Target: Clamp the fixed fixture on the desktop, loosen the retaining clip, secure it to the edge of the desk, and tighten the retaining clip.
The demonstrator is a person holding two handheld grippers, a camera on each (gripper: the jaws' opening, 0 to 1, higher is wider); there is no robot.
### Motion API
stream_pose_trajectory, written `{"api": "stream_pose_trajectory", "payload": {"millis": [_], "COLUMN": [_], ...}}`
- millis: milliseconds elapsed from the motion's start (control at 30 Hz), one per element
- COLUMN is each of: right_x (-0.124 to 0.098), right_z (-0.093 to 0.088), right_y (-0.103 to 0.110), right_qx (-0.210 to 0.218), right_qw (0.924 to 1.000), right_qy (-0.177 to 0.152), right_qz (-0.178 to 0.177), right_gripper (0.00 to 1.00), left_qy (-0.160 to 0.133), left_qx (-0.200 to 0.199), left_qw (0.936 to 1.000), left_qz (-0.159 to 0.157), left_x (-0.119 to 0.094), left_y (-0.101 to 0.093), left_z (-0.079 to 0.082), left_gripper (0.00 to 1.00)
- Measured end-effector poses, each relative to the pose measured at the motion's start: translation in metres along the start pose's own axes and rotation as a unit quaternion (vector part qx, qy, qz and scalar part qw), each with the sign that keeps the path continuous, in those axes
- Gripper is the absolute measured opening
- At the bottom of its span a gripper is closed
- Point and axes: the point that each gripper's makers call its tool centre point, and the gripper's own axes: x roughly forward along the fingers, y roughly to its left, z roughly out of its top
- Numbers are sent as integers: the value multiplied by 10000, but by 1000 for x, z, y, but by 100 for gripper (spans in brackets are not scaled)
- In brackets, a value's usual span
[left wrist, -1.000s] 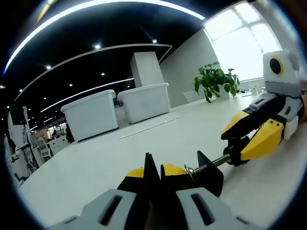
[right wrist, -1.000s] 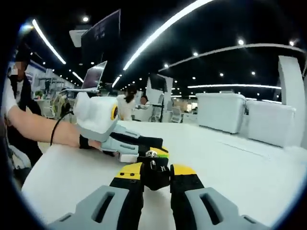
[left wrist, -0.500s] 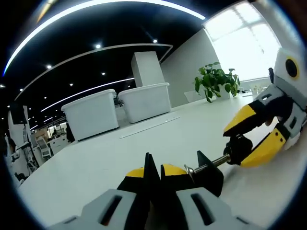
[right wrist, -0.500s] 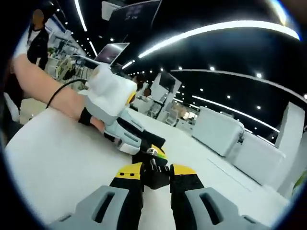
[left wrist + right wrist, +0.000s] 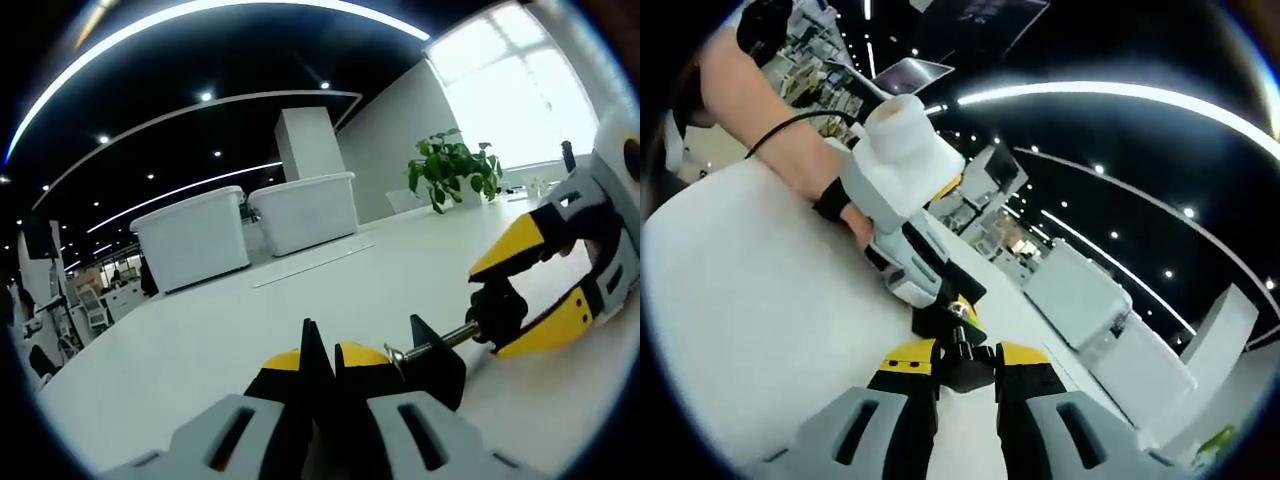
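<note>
The black clamp fixture (image 5: 437, 357) sits low over the white desk (image 5: 200, 340). My left gripper (image 5: 322, 352) is shut on its body. A metal screw (image 5: 430, 346) runs right from it to a black knob (image 5: 496, 308). The right gripper (image 5: 512, 296) comes in from the right, its yellow jaws shut on that knob. In the right gripper view, my right gripper (image 5: 965, 350) is shut on the knob (image 5: 965, 356). Just beyond it the left gripper (image 5: 932, 296) holds the fixture, with a hand and forearm (image 5: 775, 115) behind it.
Two white bins (image 5: 190, 240) (image 5: 305, 212) stand at the far side of the desk. A potted plant (image 5: 450, 165) stands by the window at the right. Desks and monitors (image 5: 905, 75) fill the room behind.
The right gripper has rolled about the screw's line with the knob in its jaws, and its own view has rolled with it. The left gripper has stayed still on the fixture.
</note>
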Motion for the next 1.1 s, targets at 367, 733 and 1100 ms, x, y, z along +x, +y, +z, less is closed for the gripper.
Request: {"api": "stream_pose_trajectory", "payload": {"millis": [367, 733, 1100], "right_x": [1, -5, -11], "right_z": [-1, -10, -15], "right_y": [2, -16, -37], "right_qx": [-682, 1376, 4483], "right_qw": [9976, 9905, 8922], "right_qy": [92, 79, -510], "right_qz": [-42, -4, 195], "right_gripper": [22, 35, 30], "left_qy": [1, 1, 3], "left_qx": [-5, -2, 9], "left_qw": [10000, 10000, 10000], "left_qz": [4, 3, 7], "left_x": [0, 0, 1], "left_y": [0, 0, 0], "left_z": [0, 0, -1], "left_gripper": [9, 9, 9]}}
